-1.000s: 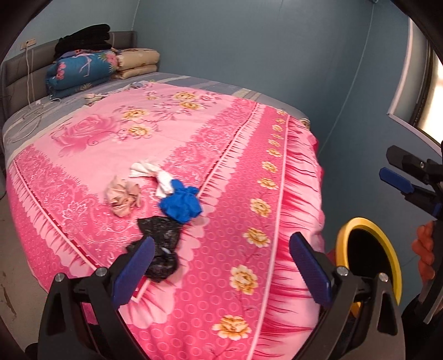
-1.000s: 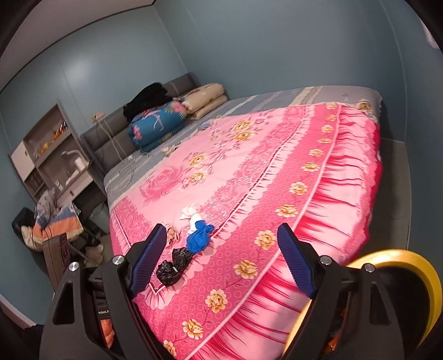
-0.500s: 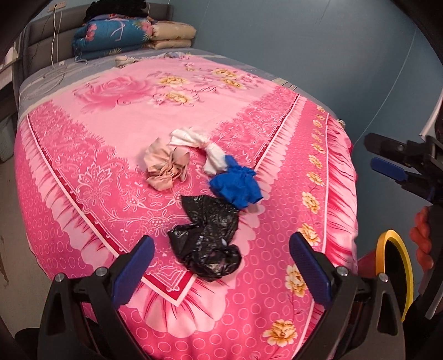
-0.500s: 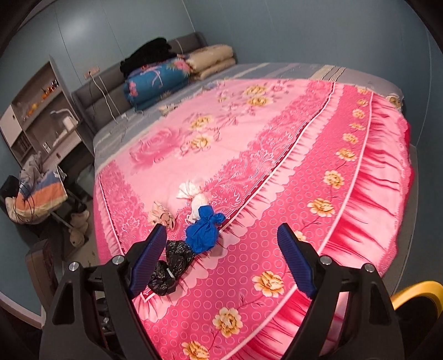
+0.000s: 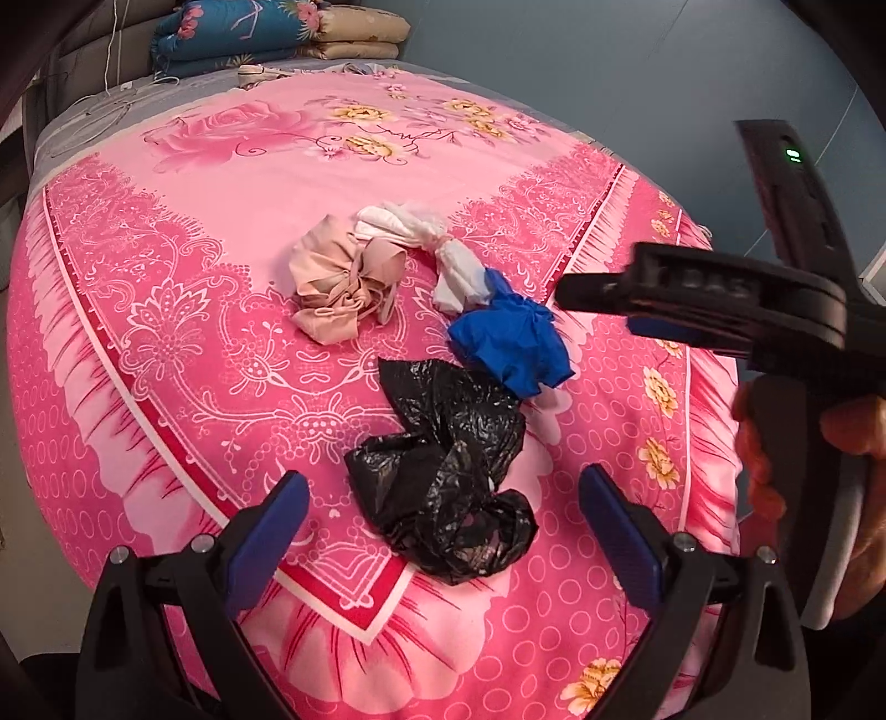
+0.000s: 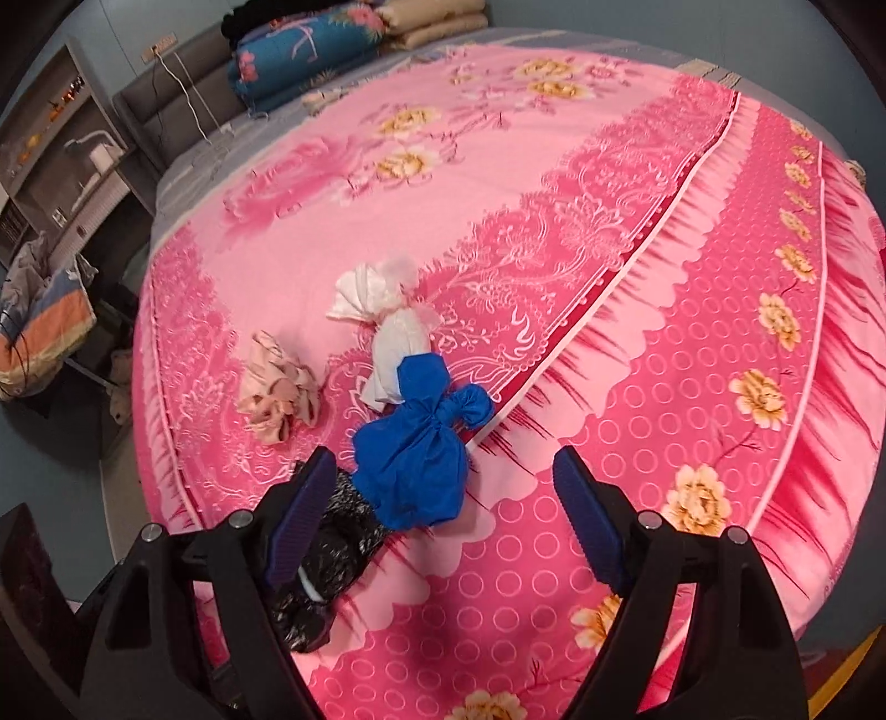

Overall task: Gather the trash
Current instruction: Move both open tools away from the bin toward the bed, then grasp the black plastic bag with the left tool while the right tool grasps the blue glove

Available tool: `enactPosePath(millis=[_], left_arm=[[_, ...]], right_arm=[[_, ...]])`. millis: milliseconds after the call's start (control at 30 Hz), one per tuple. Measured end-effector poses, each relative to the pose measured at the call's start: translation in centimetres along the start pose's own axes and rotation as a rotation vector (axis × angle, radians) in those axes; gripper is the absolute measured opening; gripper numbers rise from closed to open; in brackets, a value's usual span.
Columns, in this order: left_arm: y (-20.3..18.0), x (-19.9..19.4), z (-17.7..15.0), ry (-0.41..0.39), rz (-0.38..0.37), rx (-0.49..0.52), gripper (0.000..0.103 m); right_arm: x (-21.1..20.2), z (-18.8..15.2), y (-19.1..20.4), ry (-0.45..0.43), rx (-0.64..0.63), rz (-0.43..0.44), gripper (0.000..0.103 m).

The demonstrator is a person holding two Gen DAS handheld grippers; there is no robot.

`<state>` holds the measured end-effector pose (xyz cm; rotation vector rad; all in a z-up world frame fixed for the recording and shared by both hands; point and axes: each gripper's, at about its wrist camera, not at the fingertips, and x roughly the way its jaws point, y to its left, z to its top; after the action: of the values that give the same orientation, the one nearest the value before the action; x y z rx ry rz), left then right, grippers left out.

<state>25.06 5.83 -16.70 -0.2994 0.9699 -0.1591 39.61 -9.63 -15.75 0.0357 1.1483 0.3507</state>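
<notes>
Several knotted trash bags lie close together on the pink flowered bedspread (image 5: 221,183): a black bag (image 5: 443,471), a blue bag (image 5: 509,343), a white bag (image 5: 437,249) and a beige bag (image 5: 343,288). My left gripper (image 5: 443,537) hangs open just above the black bag, which shows between its blue pads. My right gripper (image 6: 443,515) is open over the blue bag (image 6: 415,459), with the black bag (image 6: 326,559) partly hidden behind its left finger. The white bag (image 6: 387,332) and beige bag (image 6: 277,393) lie beyond. In the left wrist view the right gripper (image 5: 692,299) reaches in from the right, held by a hand (image 5: 853,432).
Folded quilts and pillows (image 6: 310,50) are stacked at the head of the bed, with a cable (image 5: 83,111) on the grey sheet. A shelf unit (image 6: 61,144) and a pile of clothes (image 6: 39,315) stand left of the bed. A yellow rim (image 6: 853,670) shows at the lower right.
Both grippers have come down and closer to the bags. The right gripper has swung in over the blue bag, and the yellow-rimmed bin has slid out of the left wrist view.
</notes>
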Motion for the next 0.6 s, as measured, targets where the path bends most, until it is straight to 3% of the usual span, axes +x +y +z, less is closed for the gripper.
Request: enactPosePath(millis=[133, 333, 433, 533, 600], left_arm=[[0.1, 0.9, 0.1, 0.009, -0.003, 0.000, 0.093], [0.9, 2.2, -0.3, 0.037, -0.007, -0.015, 0.081], [1.2, 2.7, -0.3, 0.056, -0.005, -0.023, 0.069], [1.0, 2.9, -0.4, 0.067, -0.007, -0.011, 0.047], [0.8, 2.8, -0.4, 0.070, -0.025, -0.001, 0.035]], right_arm=[[2.3, 0.4, 0.0, 0.043, 0.003, -0.022, 0.073], [4.1, 0.3, 0.6, 0.074, -0.014, -0.031, 0.070], [4.7, 0.3, 1.2, 0.086, -0.030, -0.039, 0.066], [5.1, 0.3, 1.5, 0.100, -0.035, -0.041, 0.056], [5.1, 0.4, 1.6, 0.105, -0.031, -0.032, 0.038]])
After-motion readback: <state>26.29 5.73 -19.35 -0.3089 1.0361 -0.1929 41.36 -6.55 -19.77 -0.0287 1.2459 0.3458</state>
